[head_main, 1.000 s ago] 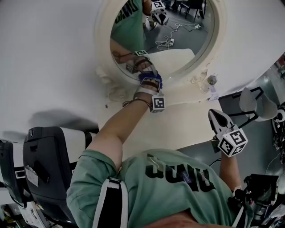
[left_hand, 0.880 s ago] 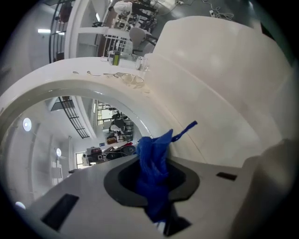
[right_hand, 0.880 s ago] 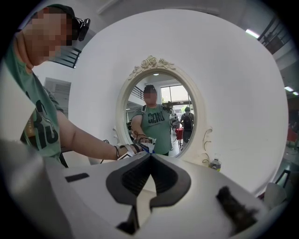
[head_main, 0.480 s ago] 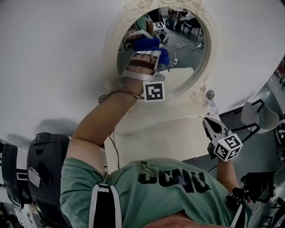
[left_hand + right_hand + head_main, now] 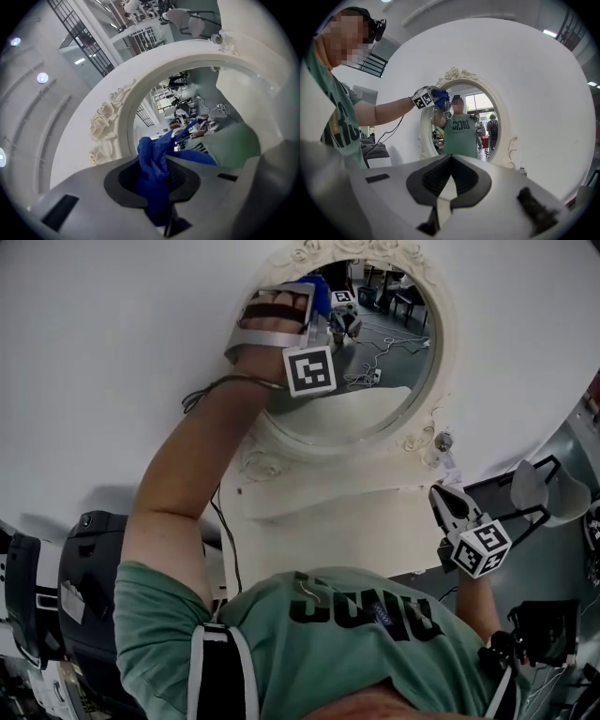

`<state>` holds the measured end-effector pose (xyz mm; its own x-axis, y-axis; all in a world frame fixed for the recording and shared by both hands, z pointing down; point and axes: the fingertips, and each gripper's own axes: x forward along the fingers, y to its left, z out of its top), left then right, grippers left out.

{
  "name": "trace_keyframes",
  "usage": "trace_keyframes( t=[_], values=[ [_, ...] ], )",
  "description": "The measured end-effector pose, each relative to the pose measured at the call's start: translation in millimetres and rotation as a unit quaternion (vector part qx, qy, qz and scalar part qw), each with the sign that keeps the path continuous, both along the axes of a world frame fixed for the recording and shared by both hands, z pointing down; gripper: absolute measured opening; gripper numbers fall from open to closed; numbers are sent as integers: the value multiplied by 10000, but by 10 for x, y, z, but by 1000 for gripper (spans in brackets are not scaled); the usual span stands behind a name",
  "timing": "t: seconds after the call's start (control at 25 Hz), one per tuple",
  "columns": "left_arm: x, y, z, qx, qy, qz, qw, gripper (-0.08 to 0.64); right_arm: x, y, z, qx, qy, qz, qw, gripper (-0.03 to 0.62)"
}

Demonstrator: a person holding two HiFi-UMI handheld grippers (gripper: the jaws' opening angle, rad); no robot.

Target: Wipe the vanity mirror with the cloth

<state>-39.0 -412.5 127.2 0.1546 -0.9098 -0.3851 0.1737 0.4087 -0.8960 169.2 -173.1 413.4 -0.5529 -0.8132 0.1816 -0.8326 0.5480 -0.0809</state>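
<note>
The oval vanity mirror point(image 5: 375, 399) hangs in an ornate cream frame point(image 5: 427, 418) on the white wall. My left gripper point(image 5: 314, 306) is raised to the glass's upper left edge and is shut on a bunched blue cloth point(image 5: 318, 289). In the left gripper view the cloth point(image 5: 153, 168) sticks out between the jaws, close to the frame's carved roses point(image 5: 104, 125). My right gripper point(image 5: 448, 495) hangs low at the right, away from the mirror, shut with nothing in it. The right gripper view looks past those shut jaws point(image 5: 450, 157) at the mirror point(image 5: 471, 124) and the cloth point(image 5: 440, 99).
A cream vanity shelf point(image 5: 319, 507) juts out under the mirror. A black-and-white machine point(image 5: 89, 568) stands at the lower left. A white chair point(image 5: 539, 479) is at the right. A thin cable point(image 5: 225, 540) trails down from the left arm.
My left gripper has climbed with the cloth from the mirror's lower rim to its upper left edge. The right gripper has hardly moved.
</note>
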Motion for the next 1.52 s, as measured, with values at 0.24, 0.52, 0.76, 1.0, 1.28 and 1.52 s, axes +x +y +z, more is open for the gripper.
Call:
trace_keyframes(
  t=[0.24,0.52,0.76,1.0,1.28,1.52],
  values=[
    [29,-20,81,-26,175,35,9998,74,24,-7,4,-40,24,-9,10000,5],
    [353,-116,1225,-759,27,456,9961,61,-67,-30,121,-236,78,-74,9997,5],
    [777,-129,3096,-1815,-590,751,9787,60,104,48,294,-519,100,204,9984,5],
    [1050,-123,4593,-2846,-1203,810,9476,72,261,130,449,-817,134,492,9953,5],
    [1075,-79,5048,-3478,-1180,854,9262,66,293,142,517,-946,36,595,9937,5],
    [985,27,4800,-4142,-813,699,9039,75,184,97,432,-697,14,406,9967,5]
  ],
)
